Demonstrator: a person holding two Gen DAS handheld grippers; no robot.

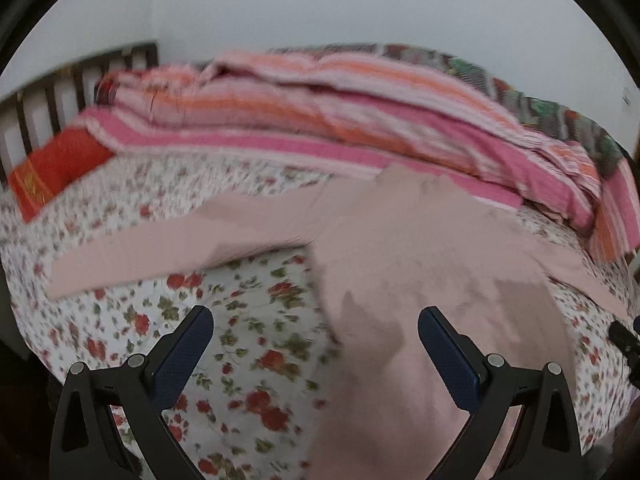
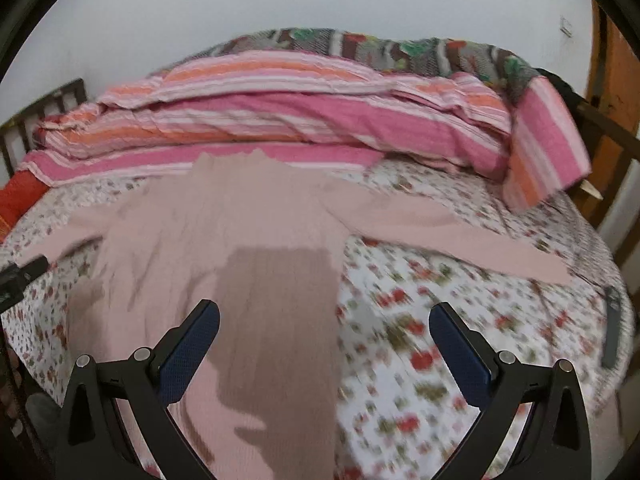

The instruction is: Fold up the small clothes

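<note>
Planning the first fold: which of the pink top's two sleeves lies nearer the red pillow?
The left sleeve, stretched across the floral sheet toward the red pillow. The right sleeve stretches the opposite way, toward the bed's other end.

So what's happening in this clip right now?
A person holds a gripper in each hand above a bed, about to fold a pink long-sleeved top. The top lies flat on the floral sheet, both sleeves spread outward, no fold made yet. The left gripper and right gripper are both open, holding nothing. A striped pink quilt is piled along the far side of the bed. Both views are motion-blurred.
</note>
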